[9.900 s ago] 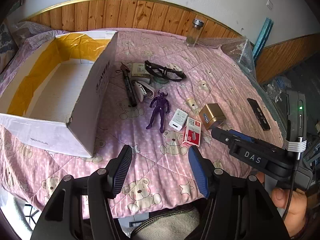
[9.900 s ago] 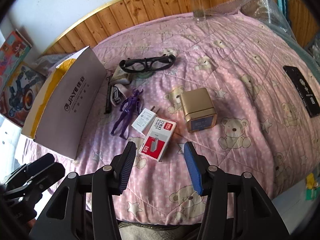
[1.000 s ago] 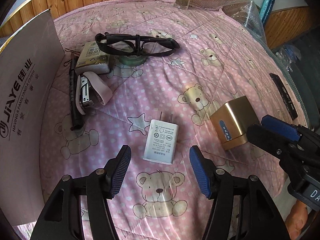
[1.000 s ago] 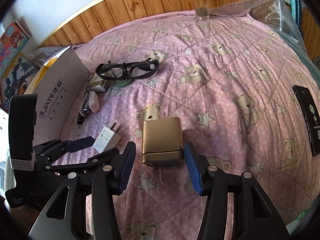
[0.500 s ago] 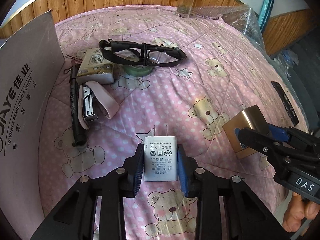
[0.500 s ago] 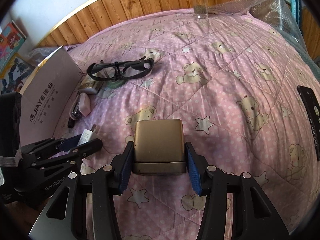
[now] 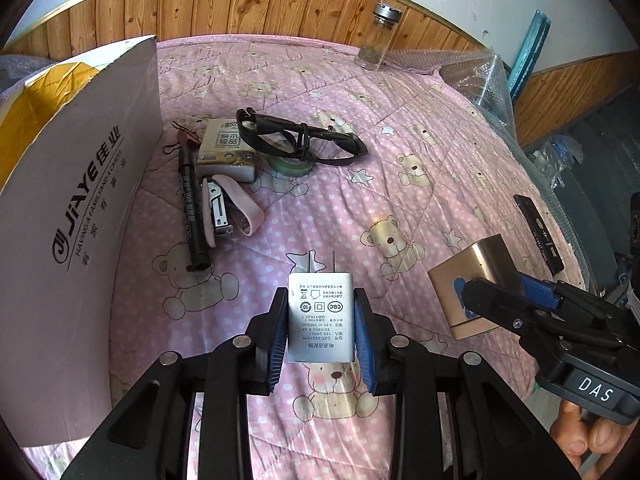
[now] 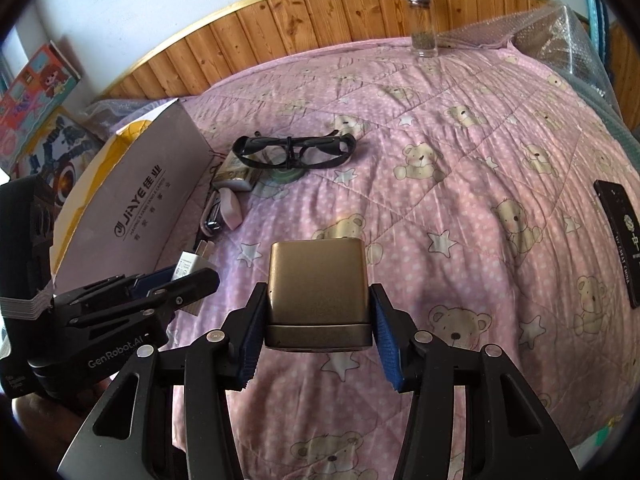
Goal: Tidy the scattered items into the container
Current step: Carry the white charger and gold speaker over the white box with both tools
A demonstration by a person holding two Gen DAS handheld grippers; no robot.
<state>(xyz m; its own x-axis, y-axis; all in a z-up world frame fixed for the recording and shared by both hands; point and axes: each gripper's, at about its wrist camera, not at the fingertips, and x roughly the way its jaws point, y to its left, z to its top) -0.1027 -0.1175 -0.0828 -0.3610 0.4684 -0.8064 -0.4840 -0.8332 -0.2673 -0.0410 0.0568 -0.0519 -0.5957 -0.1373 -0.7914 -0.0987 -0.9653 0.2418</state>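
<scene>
left gripper [image 7: 321, 318] jaws clamped on white charger [image 7: 321, 316]; right gripper [image 8: 318, 320] jaws clamped on gold box [image 8: 318, 286] (both held above bed [image 7: 400, 152]); cardboard container [image 7: 80, 208] stands at left.

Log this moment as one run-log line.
left gripper: shut on white charger | right gripper: shut on gold box | cardboard box: not reached

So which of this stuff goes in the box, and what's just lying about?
For the box: white charger and gold tin (both held), glasses, marker, tissue pack, stapler, tape roll.

Probably lying about: glass jar, bubble wrap, black case.
</scene>
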